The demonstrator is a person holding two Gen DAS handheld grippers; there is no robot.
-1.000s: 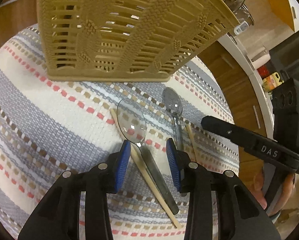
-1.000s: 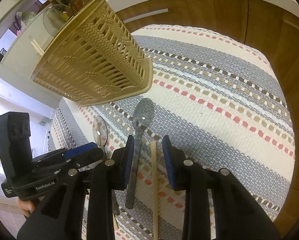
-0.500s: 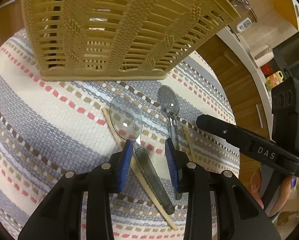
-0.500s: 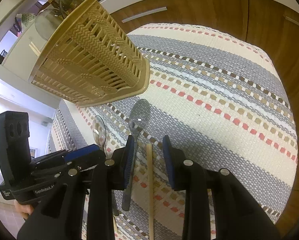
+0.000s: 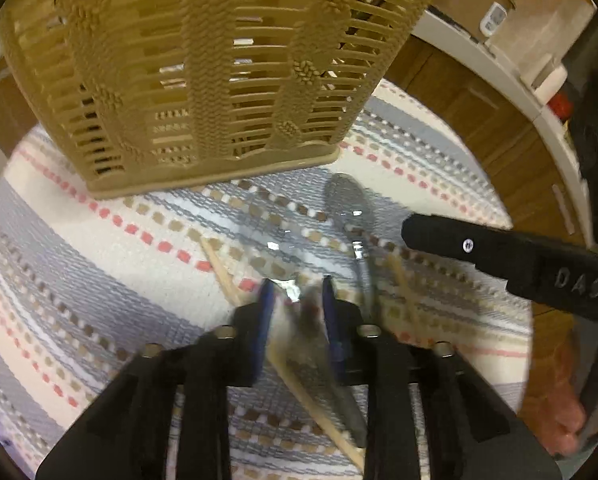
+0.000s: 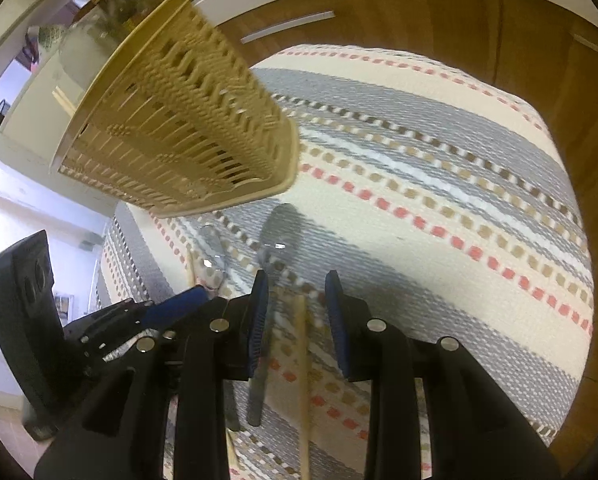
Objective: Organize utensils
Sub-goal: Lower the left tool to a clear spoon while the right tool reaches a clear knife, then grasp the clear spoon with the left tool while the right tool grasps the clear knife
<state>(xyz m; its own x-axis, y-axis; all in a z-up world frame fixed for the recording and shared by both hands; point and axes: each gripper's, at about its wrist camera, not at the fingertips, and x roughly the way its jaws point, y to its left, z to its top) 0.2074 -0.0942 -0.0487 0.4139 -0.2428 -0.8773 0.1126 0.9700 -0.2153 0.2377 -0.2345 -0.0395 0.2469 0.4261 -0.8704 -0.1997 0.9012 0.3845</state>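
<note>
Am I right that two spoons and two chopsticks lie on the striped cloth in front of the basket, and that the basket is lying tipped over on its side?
Not quite: the basket stands upright on its base on the striped cloth, as the left wrist view shows. The rest holds: two spoons and two chopsticks lie in front of it.

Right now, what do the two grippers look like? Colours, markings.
Both are matte black with blue finger pads and silver bolts. The right gripper shows raised "DAS" lettering on one finger in the left view. The left gripper has a black camera block at its back. No cables visible.
</note>
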